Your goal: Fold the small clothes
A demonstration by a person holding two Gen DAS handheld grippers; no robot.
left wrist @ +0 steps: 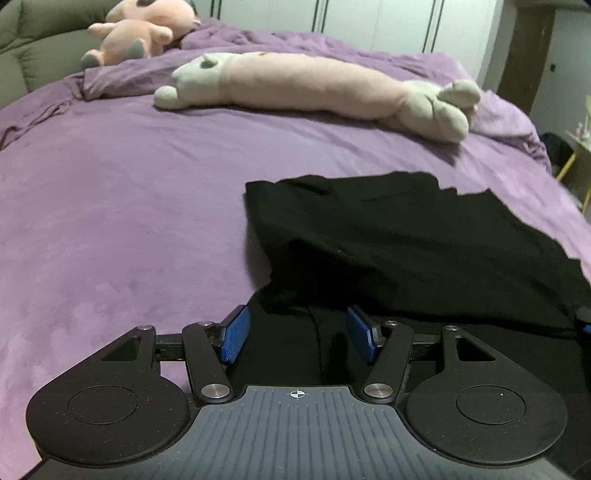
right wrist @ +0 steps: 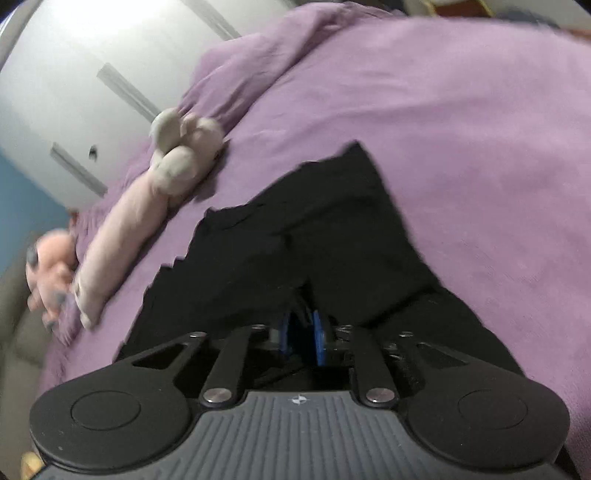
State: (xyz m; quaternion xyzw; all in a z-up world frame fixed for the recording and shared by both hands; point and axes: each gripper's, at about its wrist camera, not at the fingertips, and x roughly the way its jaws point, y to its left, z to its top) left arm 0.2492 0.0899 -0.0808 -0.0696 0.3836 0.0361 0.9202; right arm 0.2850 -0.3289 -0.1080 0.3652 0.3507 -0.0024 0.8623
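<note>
The left gripper (left wrist: pixel 297 338) hung with its blue pads spread wide, black fabric lying between them but unpinched. The black garment (left wrist: pixel 406 243), soft, matte and limp, lay on the purple bedspread (left wrist: pixel 129 221) ahead and to the right of that gripper, its long axis running across the bed. Farther right, the right gripper (right wrist: pixel 301 338) sat nearest the cloth, jaws nearly together and apparently nipping a fold of it, though blur obscured the contact.

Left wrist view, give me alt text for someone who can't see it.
The left gripper, blue pads apart, reaches over a crumpled black garment on a purple bedspread. A long pale plush toy and a pink plush toy lie beyond.
</note>
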